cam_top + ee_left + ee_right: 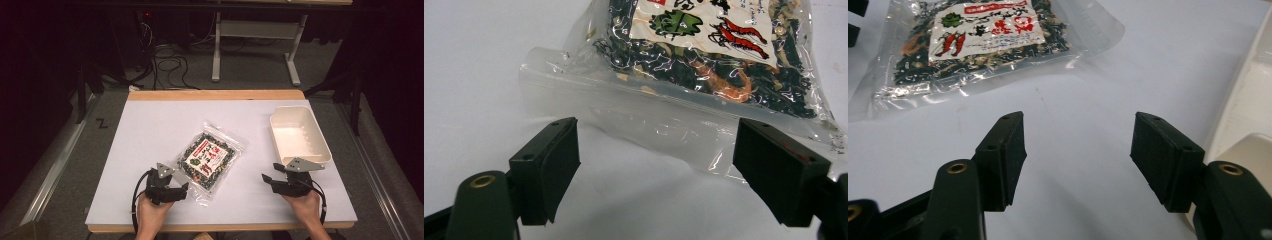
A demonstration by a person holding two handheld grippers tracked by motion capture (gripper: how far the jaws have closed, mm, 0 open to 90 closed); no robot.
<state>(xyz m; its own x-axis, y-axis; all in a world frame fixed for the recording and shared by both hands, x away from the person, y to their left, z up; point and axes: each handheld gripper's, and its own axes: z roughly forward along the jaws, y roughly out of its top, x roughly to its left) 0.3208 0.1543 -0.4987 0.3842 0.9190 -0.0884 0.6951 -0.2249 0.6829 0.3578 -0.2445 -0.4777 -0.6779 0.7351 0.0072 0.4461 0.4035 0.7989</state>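
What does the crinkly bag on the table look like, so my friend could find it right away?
On the white table, look near the middle, just ahead of the left gripper. There lies a flat, clear plastic bag of dark dried bits, with a white label showing red shrimp and a green patch. Its only neighbour, the cream tub at the right, is plain.

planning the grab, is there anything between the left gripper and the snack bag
Nothing. In the left gripper view, only bare white table separates the open left gripper from the clear edge of the snack bag.
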